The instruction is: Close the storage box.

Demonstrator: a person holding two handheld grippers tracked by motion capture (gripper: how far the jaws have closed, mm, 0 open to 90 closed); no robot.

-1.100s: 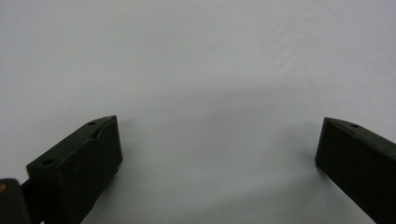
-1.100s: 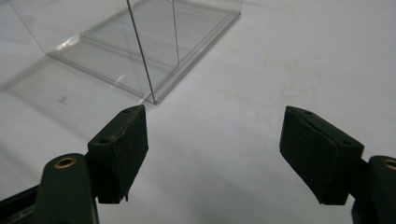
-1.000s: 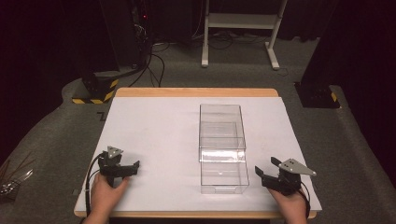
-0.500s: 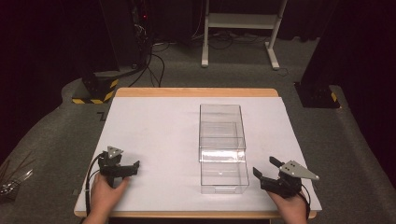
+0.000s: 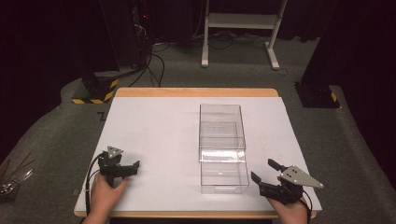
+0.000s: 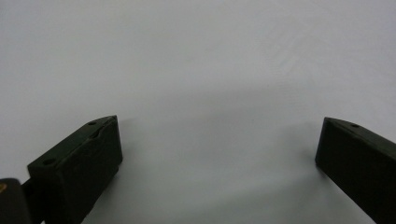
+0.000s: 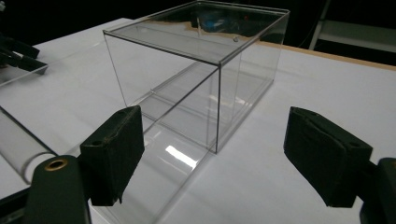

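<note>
A clear plastic box point(image 5: 222, 122) stands on the white table top point(image 5: 154, 121), right of centre. Its clear drawer point(image 5: 223, 173) is pulled out toward the front edge. My right gripper point(image 5: 262, 170) rests near the front right corner, just right of the drawer, open and holding nothing. In the right gripper view the box point(image 7: 196, 51) and the drawer point(image 7: 154, 154) lie straight ahead of the right gripper point(image 7: 215, 121). My left gripper point(image 5: 133, 168) lies at the front left, pointing right, open over bare white surface; the left gripper point(image 6: 219, 140) holds nothing.
The table's wooden edge point(image 5: 196, 92) runs along the back. Beyond it on the floor are a white desk frame point(image 5: 240, 28), cables point(image 5: 154, 56) and yellow-black striped bases point(image 5: 95, 95). The other gripper point(image 7: 14, 51) shows far left in the right gripper view.
The right gripper has drifted slightly toward the front edge. The left gripper and the box have not moved.
</note>
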